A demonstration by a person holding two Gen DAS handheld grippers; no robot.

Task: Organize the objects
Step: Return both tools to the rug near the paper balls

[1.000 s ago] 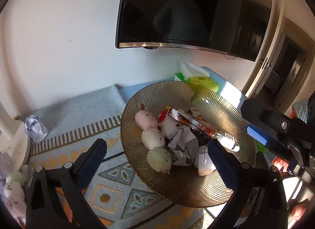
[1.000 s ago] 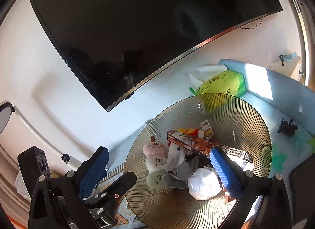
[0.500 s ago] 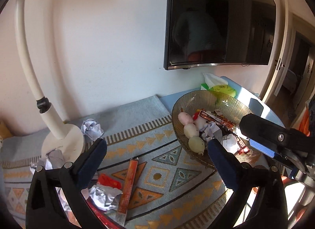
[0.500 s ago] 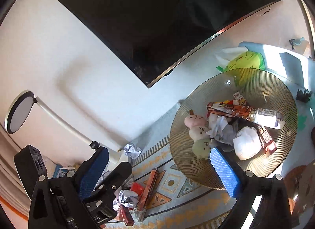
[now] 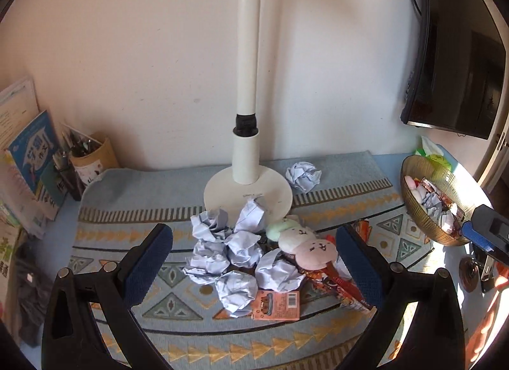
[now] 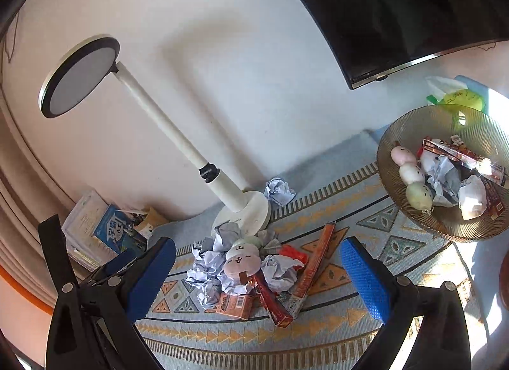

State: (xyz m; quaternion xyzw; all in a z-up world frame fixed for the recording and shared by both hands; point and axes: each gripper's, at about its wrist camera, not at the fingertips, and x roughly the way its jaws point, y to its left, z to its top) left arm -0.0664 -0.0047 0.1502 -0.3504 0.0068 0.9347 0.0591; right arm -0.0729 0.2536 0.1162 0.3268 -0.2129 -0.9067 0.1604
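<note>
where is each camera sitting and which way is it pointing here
Left wrist: rides the left gripper, looking forward and down at the pile of crumpled paper balls before the lamp base; its own two open fingers show, and the right gripper at the right edge.
Right wrist: rides the right gripper, looking from farther right at the same pile; its own open fingers and the left gripper show.
Shared: the pile, the plush skewer, the lamp and the glass bowl.
</note>
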